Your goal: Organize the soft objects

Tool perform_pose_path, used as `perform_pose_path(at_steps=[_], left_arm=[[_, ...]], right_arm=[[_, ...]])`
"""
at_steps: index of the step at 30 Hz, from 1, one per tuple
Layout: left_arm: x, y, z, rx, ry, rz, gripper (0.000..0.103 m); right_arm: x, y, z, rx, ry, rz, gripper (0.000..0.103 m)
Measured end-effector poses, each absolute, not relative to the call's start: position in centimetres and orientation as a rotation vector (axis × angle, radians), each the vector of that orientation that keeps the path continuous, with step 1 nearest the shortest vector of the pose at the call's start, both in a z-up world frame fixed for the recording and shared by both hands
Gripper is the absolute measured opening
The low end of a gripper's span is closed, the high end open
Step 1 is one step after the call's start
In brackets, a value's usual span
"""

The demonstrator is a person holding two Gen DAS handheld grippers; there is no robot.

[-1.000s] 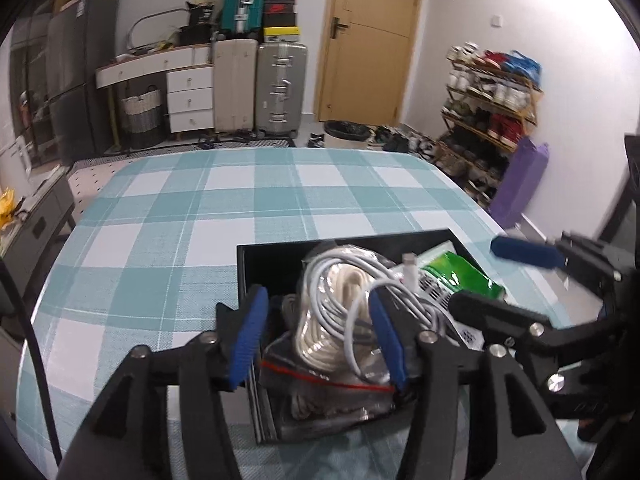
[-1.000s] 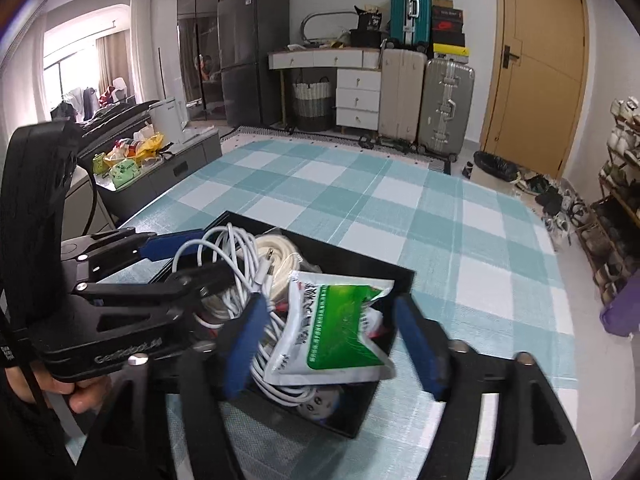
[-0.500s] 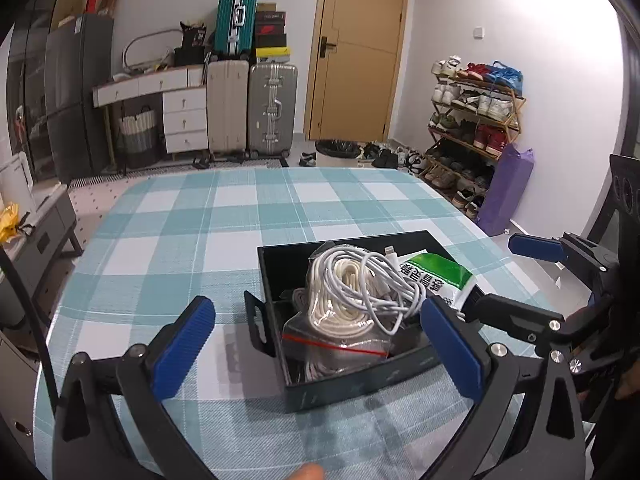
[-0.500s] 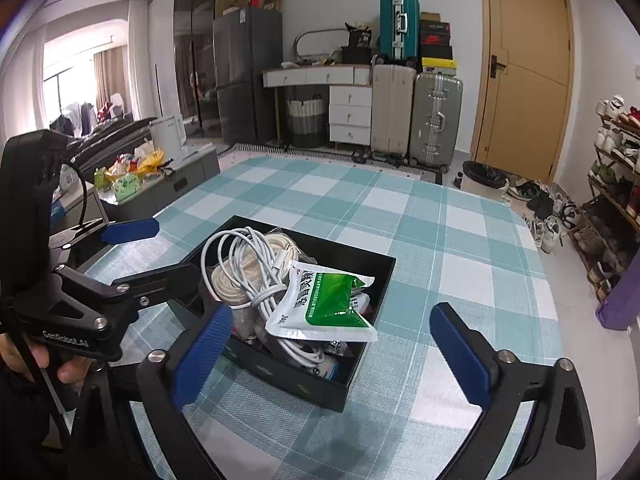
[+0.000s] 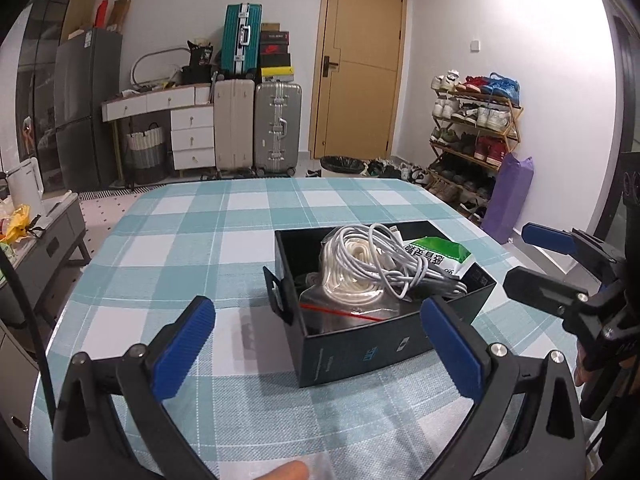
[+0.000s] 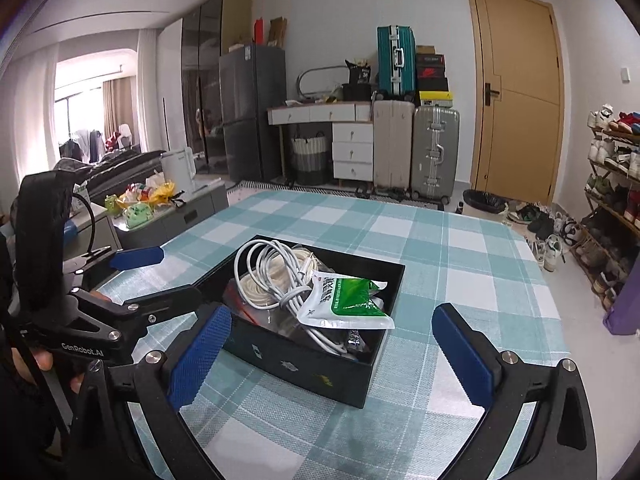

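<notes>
A black box (image 5: 360, 352) stands on the checked tablecloth, also in the right wrist view (image 6: 304, 368). In it lie a coiled white cable (image 5: 372, 264) (image 6: 268, 276), a green-and-white packet (image 5: 438, 254) (image 6: 344, 300) and a clear zip bag (image 5: 348, 312). My left gripper (image 5: 318, 344) is open and empty, held back from the box's near side. My right gripper (image 6: 334, 346) is open and empty, held back from the box's other side. Each gripper shows in the other's view: the right one (image 5: 560, 264), the left one (image 6: 132, 280).
The teal checked table (image 5: 200, 248) reaches to a rounded far edge. Beyond it stand suitcases (image 5: 256, 124), a wooden door (image 5: 360, 68) and a shoe rack (image 5: 472, 136). A low grey cabinet (image 6: 168, 216) with bags on top is left of the table.
Both grippers have opened wide and pulled back and up from the box. The cable, bag and packet stay lying in the box.
</notes>
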State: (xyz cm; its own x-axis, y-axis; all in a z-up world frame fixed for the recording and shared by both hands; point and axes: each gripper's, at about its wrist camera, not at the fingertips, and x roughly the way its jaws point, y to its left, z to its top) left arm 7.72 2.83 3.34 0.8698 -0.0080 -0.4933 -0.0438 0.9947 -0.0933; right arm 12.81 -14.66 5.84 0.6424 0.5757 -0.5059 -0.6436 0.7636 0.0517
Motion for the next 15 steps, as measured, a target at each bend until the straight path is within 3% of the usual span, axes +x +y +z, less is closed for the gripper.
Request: perform_pose_path(at_steps=[15], left_arm=[[7.5, 2.8, 2.2, -0.100, 0.467, 0.029, 0.103]], right_arm=[[11.9, -15.6, 4.7, -0.117, 0.464, 0.710, 0.102]])
